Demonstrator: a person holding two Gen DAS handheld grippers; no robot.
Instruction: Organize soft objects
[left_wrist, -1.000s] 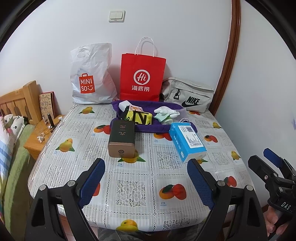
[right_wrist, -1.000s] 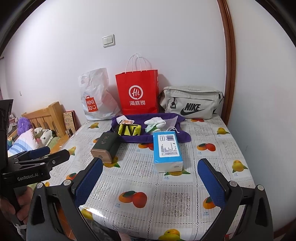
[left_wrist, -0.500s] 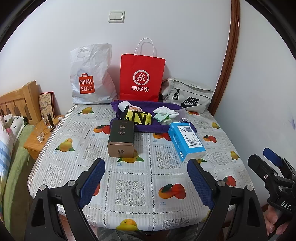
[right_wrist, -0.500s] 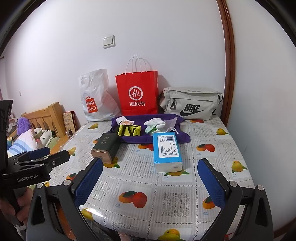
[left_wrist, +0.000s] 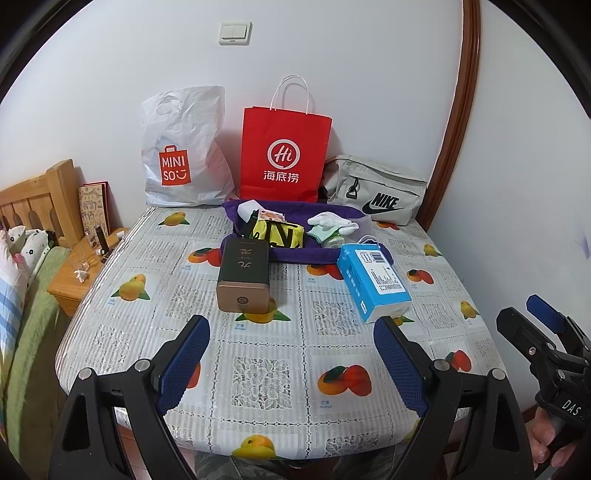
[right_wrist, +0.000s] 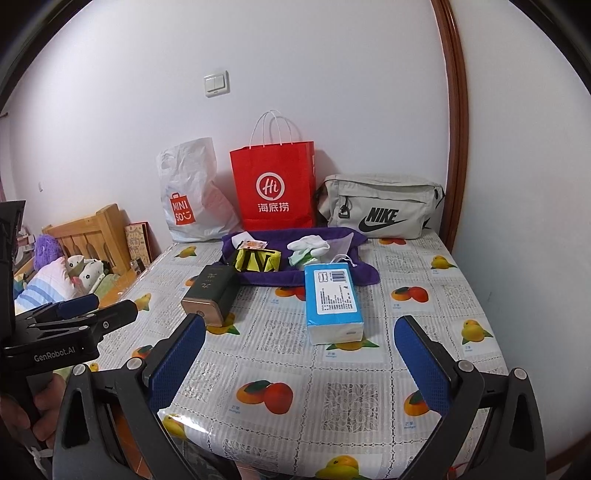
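Note:
A purple cloth (left_wrist: 295, 255) (right_wrist: 332, 275) lies at the back of the table. On it lie a yellow and black fabric item (left_wrist: 277, 234) (right_wrist: 258, 260), white socks (left_wrist: 332, 221) (right_wrist: 308, 243) and a pale green folded piece (left_wrist: 325, 236). A blue tissue pack (left_wrist: 373, 282) (right_wrist: 332, 299) lies in front of it. My left gripper (left_wrist: 291, 363) is open and empty above the table's near edge. My right gripper (right_wrist: 301, 363) is open and empty, to the right of the left one.
A dark box with a gold end (left_wrist: 243, 278) (right_wrist: 210, 291) lies left of the tissue pack. A red paper bag (left_wrist: 284, 155), a white Miniso bag (left_wrist: 184, 158) and a grey Nike bag (left_wrist: 376, 195) stand against the wall. A wooden nightstand (left_wrist: 81, 273) and a bed are on the left.
Both views have shifted very slightly. Both grippers stay open, and nothing on the table has moved.

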